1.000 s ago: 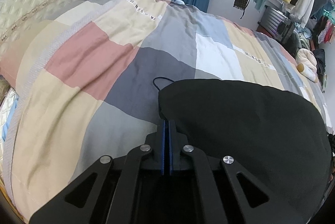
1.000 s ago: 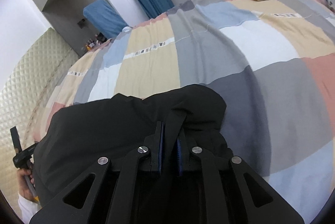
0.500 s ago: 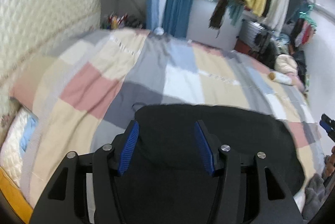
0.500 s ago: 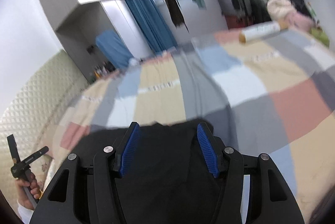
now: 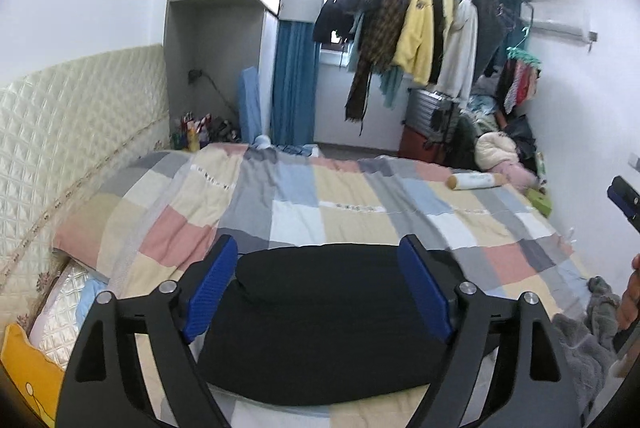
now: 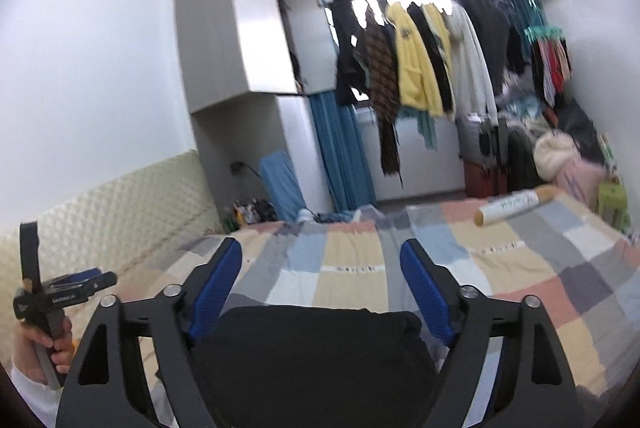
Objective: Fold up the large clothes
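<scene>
A folded black garment [image 5: 320, 320] lies flat on the patchwork bedspread [image 5: 344, 212] near the bed's front edge. It also shows in the right wrist view [image 6: 312, 360]. My left gripper [image 5: 322, 288] is open and empty, raised above the garment with the blue pads wide apart. My right gripper [image 6: 320, 288] is open and empty too, held above the garment's right part. The left gripper also shows at the left edge of the right wrist view [image 6: 56, 300], held in a hand.
A cylindrical bolster [image 5: 476, 181] lies at the bed's far right. A quilted headboard [image 5: 72, 132] runs along the left. Grey fluffy clothing [image 5: 580, 340] lies at the bed's right front. Hanging clothes [image 5: 420, 32] and a suitcase [image 5: 428, 116] stand beyond the bed.
Both grippers were shut on the black garment a second ago. They have opened, let it go and risen up and back, tilting toward the room.
</scene>
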`<action>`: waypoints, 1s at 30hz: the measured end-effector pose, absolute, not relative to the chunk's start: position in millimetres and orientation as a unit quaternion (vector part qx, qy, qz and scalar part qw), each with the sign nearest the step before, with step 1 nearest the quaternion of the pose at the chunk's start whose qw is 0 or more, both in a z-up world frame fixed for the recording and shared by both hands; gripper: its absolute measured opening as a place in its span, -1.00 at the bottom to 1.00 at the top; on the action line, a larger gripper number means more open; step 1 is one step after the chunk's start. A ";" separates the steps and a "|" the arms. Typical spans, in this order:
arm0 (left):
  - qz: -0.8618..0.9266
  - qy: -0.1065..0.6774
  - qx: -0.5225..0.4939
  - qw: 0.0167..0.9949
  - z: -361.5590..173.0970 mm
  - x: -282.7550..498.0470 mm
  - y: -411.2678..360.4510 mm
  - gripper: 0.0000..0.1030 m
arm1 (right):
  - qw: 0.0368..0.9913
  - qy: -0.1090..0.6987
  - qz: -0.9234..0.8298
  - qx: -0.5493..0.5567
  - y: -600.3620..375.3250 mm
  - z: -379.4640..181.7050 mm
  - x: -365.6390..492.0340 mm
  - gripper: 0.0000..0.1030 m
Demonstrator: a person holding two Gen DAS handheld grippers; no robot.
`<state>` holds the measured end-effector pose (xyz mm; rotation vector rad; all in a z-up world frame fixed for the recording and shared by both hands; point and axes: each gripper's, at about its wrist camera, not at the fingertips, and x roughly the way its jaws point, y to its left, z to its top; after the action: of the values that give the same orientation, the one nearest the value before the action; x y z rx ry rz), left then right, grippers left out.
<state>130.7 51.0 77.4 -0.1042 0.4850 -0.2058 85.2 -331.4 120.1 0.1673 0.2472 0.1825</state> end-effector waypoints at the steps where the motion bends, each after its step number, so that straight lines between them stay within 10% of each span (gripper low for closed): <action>1: -0.102 0.235 -0.050 0.965 79.4 122.2 49.4 0.63 | 0.985 0.119 0.097 0.076 -324.8 121.8 74.6 0.58; 7: -0.115 0.208 -0.047 0.970 81.7 77.2 44.2 0.69 | 0.989 0.085 0.108 0.049 -292.1 117.4 22.1 1.00; 13: -0.120 0.187 -0.045 0.974 68.4 43.4 40.7 0.97 | 0.991 0.078 0.105 0.026 -264.8 95.6 -7.3 1.00; 30: -0.090 0.237 -0.065 0.965 -3.4 3.7 41.8 0.99 | 0.983 0.178 0.034 0.026 -243.0 2.5 -33.5 1.00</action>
<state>3.7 41.8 -3.4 -0.1315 0.4797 -0.1827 -33.5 -243.0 2.5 0.0525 0.3582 0.0693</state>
